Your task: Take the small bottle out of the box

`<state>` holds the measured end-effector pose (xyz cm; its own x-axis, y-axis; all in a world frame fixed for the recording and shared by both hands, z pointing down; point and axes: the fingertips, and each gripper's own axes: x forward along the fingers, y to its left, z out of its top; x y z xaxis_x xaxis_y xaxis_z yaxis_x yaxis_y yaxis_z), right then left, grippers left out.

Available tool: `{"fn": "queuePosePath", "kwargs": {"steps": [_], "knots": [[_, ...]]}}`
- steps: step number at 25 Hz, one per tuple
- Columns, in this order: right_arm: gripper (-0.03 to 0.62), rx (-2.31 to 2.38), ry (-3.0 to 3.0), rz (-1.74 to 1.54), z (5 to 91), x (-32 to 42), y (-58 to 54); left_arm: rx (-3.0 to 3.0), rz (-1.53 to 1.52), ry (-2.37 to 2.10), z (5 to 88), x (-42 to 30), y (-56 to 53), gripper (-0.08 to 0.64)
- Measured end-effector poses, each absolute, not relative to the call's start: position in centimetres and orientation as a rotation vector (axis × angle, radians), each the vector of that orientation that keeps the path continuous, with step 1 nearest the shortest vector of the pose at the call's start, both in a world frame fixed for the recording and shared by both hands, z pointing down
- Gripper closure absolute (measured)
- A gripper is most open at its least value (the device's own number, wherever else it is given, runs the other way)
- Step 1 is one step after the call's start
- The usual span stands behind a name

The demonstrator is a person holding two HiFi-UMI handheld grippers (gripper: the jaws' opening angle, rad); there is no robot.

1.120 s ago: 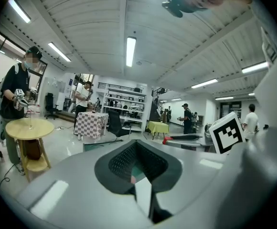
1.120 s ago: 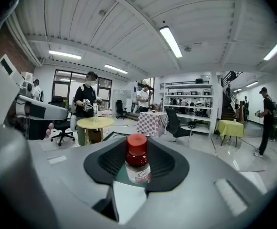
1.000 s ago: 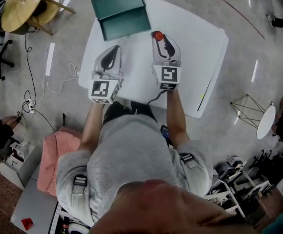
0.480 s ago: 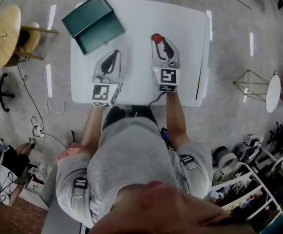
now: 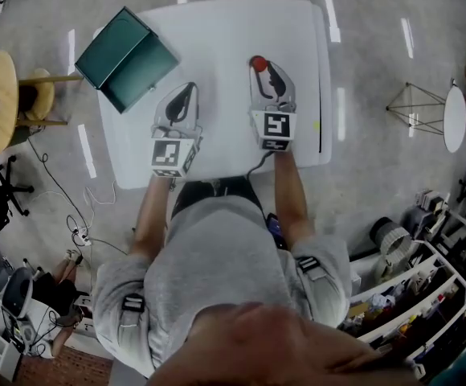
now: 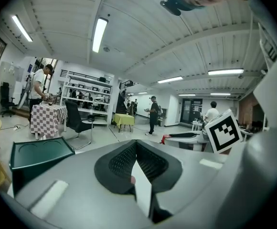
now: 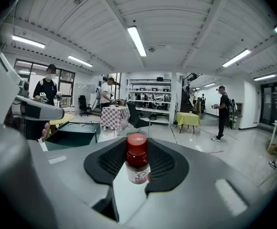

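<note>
Table (image 5: 225,34) bears open box (image 5: 125,58); right gripper (image 5: 260,66) clasps bottle (image 7: 137,164)

Box (image 5: 125,58) on table (image 5: 233,26), far-left corner; bottle (image 5: 258,62) right of it (between jaws of the right gripper (image 5: 262,67))

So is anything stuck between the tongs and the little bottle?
No. The right tongs grip the bottle, which stands upright with its red cap on top, and nothing shows between them. The box sits apart, off to the left.
</note>
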<state>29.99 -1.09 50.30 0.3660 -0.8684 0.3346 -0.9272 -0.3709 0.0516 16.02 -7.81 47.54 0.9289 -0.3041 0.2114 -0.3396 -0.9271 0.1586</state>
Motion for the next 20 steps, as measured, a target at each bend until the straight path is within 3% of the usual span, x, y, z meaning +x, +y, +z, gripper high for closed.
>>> {"fn": "queuePosePath", "kwargs": {"steps": [20], "knots": [[0.462,2.527,-1.396,0.440,54.8,38.5,2.2,2.886,0.361,-0.261,52.4,24.9,-6.9,0.549]]}}
